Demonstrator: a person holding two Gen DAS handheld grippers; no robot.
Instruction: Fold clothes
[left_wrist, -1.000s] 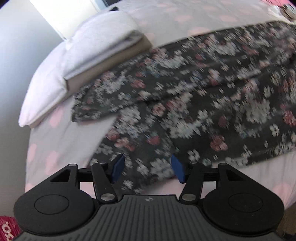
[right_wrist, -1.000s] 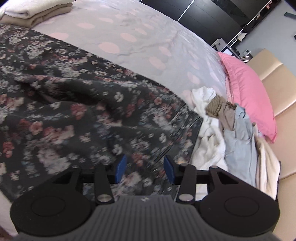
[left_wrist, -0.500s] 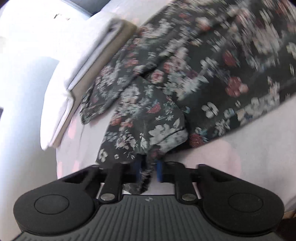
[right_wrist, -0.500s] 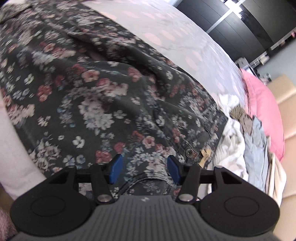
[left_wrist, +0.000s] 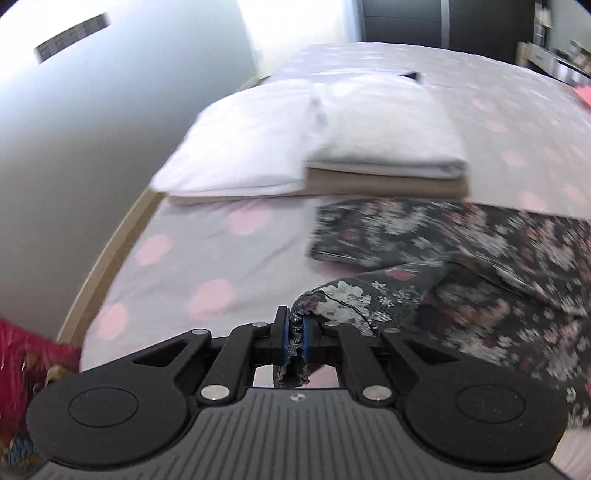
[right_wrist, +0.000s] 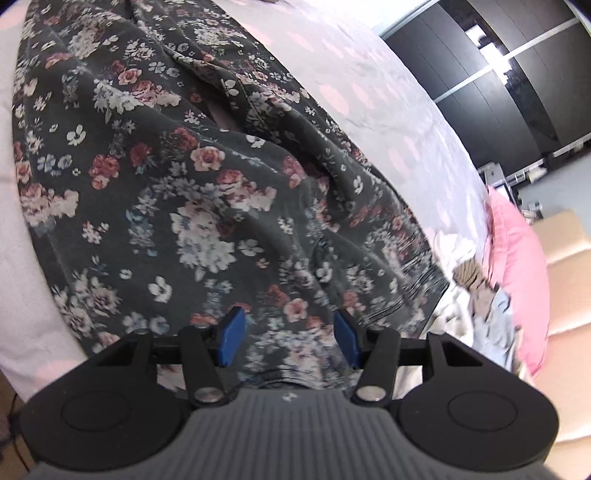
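Observation:
Dark floral trousers (left_wrist: 480, 266) lie spread on a bed with a pale sheet dotted pink (left_wrist: 207, 266). My left gripper (left_wrist: 293, 332) is shut on a leg end of the floral trousers and holds it lifted a little above the sheet. In the right wrist view the floral trousers (right_wrist: 207, 192) fill the frame. My right gripper (right_wrist: 290, 332) is open just over the cloth near the waist end, and its blue pads (right_wrist: 231, 334) hold nothing.
A folded white and beige stack (left_wrist: 384, 147) lies on the bed beyond the trousers, beside a white pillow (left_wrist: 240, 155). A heap of unfolded clothes (right_wrist: 476, 295) and a pink pillow (right_wrist: 517, 266) lie to the right. The wooden bed edge (left_wrist: 107, 266) runs on the left.
My left gripper closed on the trouser leg end and lifted it, swinging to face the folded stack. My right gripper moved closer over the waist end and stayed open.

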